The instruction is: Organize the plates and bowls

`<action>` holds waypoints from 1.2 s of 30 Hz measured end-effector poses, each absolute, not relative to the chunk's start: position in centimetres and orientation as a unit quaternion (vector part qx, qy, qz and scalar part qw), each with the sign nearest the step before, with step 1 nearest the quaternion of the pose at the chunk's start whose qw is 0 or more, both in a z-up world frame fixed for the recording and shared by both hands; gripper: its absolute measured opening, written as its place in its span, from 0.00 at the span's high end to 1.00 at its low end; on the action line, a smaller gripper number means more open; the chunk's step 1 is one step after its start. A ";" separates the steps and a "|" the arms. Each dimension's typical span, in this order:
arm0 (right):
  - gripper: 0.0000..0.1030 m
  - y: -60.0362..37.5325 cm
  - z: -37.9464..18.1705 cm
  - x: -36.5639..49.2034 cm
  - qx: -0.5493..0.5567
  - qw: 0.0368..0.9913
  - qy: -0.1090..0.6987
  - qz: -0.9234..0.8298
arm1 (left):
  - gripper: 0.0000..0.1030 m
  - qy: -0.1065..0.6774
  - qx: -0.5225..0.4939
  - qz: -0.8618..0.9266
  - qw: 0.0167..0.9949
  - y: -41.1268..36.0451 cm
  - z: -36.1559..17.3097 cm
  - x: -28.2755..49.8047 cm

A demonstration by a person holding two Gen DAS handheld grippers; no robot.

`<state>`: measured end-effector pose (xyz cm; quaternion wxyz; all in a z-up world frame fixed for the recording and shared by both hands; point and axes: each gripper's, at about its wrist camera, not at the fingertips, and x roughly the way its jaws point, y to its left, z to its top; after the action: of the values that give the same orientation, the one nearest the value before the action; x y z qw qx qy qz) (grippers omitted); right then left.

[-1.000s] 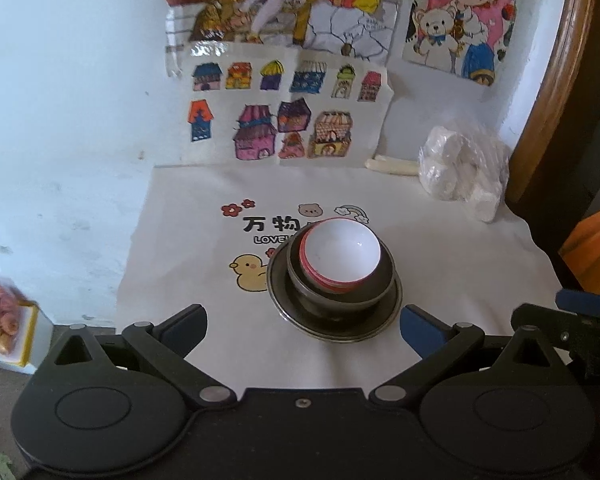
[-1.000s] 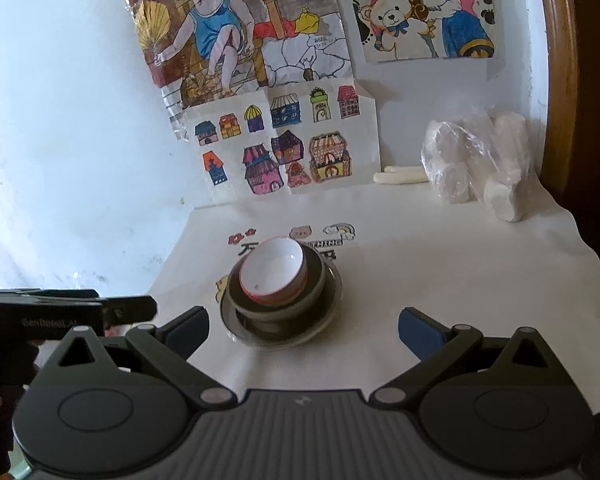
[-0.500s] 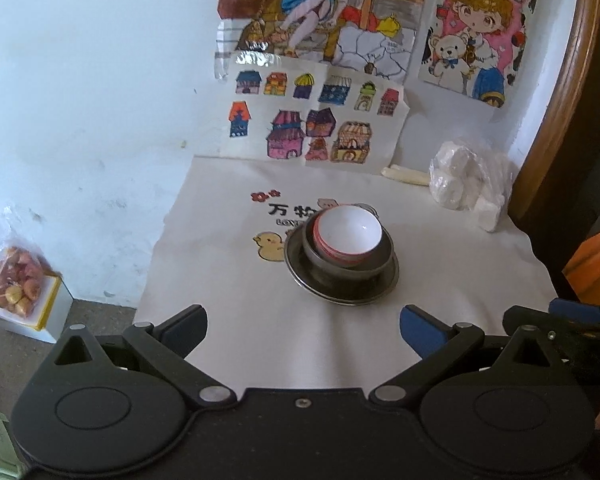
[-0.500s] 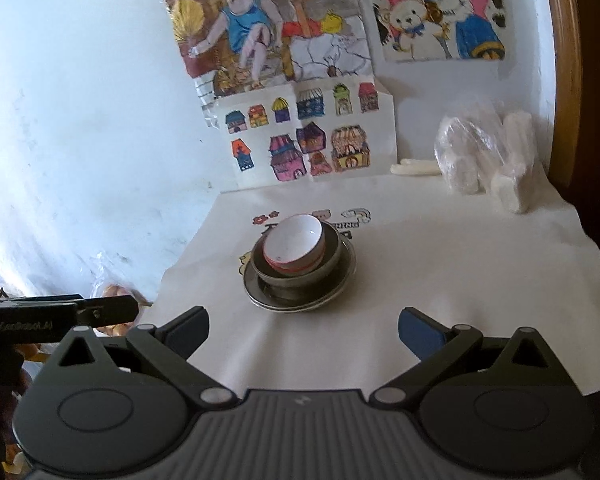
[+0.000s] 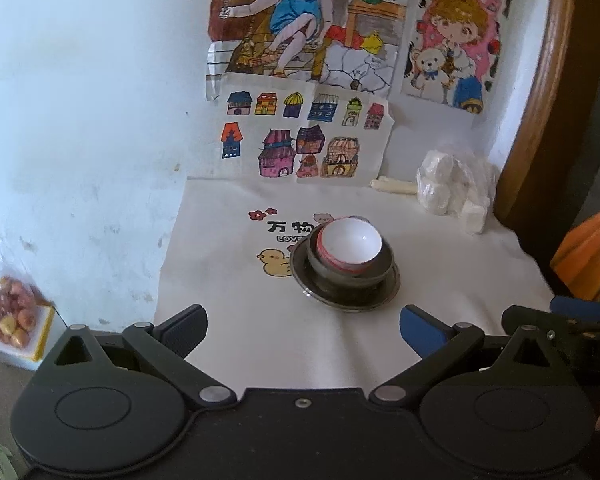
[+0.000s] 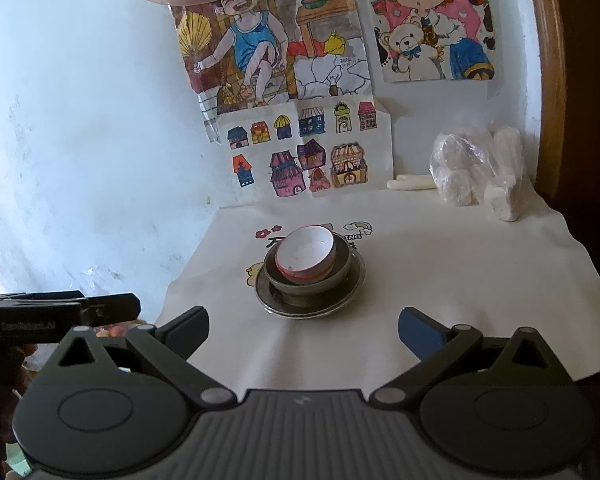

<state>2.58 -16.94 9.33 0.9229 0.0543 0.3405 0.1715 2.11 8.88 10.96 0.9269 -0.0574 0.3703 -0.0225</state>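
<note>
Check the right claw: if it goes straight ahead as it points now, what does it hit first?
Likely the stack: the right claw, open and empty, points at the metal plate carrying the dark bowl with the white bowl inside. The plate's near rim probably comes first; depth is unclear.

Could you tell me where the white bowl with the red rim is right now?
In both wrist views the white bowl sits mid-table, tilted inside a dark bowl on a metal plate.
</note>
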 end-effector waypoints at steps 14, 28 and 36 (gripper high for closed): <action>0.00 -15.8 10.0 -0.2 0.047 0.931 0.333 0.142 | 0.01 0.366 -0.044 -0.038 0.929 10.2 11.1 0.6; 0.00 -15.8 10.0 -0.7 0.046 0.931 0.335 0.138 | 0.01 0.373 -0.056 -0.051 0.925 10.3 11.0 0.3; 0.00 -15.9 10.0 -0.5 0.046 0.930 0.336 0.139 | 0.01 0.377 -0.059 -0.048 0.923 10.3 10.9 0.4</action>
<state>-0.49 -15.91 9.99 0.9303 0.0456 0.3363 0.1391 0.43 10.27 10.92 0.9231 -0.0592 0.3770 -0.0481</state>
